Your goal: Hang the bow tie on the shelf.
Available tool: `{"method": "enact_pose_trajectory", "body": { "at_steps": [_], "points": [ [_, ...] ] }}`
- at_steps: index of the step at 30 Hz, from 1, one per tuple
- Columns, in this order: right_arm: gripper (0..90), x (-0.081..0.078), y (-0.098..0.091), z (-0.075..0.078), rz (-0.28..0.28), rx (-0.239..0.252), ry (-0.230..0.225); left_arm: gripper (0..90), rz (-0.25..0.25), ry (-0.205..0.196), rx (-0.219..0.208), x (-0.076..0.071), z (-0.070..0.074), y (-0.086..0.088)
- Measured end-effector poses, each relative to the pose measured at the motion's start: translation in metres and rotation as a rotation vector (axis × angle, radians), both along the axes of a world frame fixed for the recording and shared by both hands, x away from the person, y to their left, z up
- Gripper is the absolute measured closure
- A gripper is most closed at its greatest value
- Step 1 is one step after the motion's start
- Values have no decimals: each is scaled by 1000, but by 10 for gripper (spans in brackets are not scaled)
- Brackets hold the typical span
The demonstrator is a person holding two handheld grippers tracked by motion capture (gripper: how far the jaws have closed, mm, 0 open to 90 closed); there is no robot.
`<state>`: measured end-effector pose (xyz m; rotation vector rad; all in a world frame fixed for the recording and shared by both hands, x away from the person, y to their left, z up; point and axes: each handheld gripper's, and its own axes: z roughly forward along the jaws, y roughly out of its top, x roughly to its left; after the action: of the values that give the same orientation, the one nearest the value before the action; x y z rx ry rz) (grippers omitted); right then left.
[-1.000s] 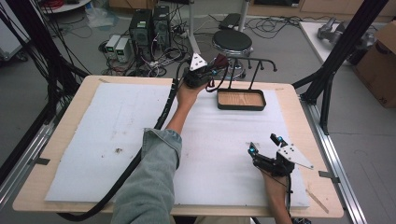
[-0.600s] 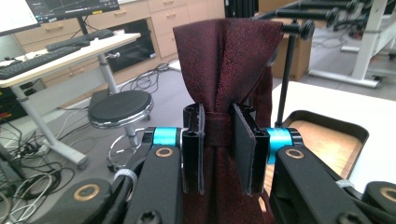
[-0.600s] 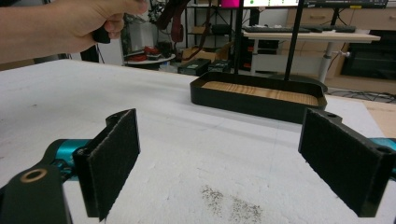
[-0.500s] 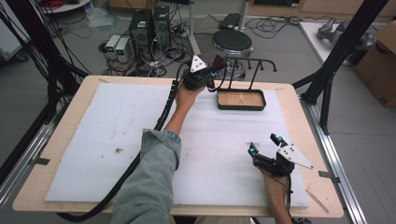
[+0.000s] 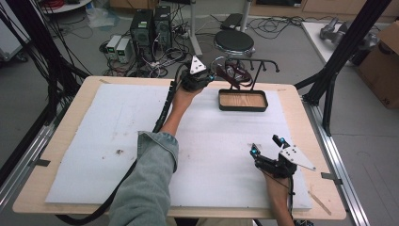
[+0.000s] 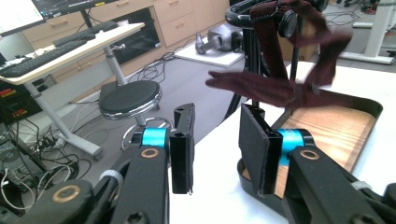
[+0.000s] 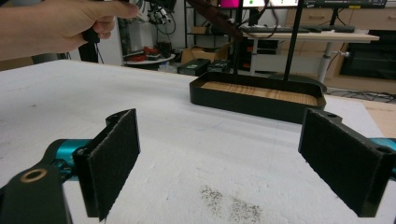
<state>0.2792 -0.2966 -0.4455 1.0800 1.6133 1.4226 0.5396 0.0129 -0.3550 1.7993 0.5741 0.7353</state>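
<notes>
White foam covers the table; left tongs just opening, empty, beside maroon strap; right tongs wide, empty.

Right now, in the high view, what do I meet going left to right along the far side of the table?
Black cable → left tongs → dark red strap hanging on the black stand, over the wooden tray.

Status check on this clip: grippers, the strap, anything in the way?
Left gripper just opening, nothing between fingers. Right gripper open, resting. Dark red strap hangs on stand over tray. Nothing in the way.
</notes>
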Motion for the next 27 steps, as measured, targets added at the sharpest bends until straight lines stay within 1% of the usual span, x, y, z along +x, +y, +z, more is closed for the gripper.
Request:
{"method": "enact_pose_trajectory", "body": {
  "at_steps": [2, 4, 6, 9, 11, 13, 16, 18, 21, 23, 26, 27],
  "points": [
    [119, 0, 0, 0, 0, 2, 2, 642, -7, 13, -1, -2, 2, 5],
    [118, 0, 0, 0, -1, 1, -1, 632, -12, 16, 3, -4, 5, 9],
    [119, 0, 0, 0, -3, 1, 1, 618, -21, 20, -6, -7, 8, 14],
    [118, 1, 0, 0, -2, 3, 3, 587, -30, 21, -16, -12, 15, 23],
    [119, 1, 0, 0, -3, 3, 3, 562, -26, 16, -7, -15, 20, 29],
    [118, 1, 0, 0, -4, 3, 4, 546, -27, 13, -12, -18, 24, 36],
    [118, 1, -1, 0, -9, 4, 2, 496, -33, 36, -51, -25, 33, 52],
    [118, 1, -1, 0, -11, 7, 5, 488, -36, 37, -59, -30, 37, 62],
    [118, 1, -1, 0, -12, 9, 6, 466, -33, 36, -60, -38, 42, 79],
    [118, 1, -1, 0, -14, 4, 5, 461, -30, 37, -73, -44, 44, 91],
    [118, 1, 0, 0, -15, 3, 8, 453, -21, 39, -78, -51, 45, 106],
    [118, 1, 0, 0, -16, 3, 8, 452, -20, 36, -73, -54, 45, 111]
  ]
}}
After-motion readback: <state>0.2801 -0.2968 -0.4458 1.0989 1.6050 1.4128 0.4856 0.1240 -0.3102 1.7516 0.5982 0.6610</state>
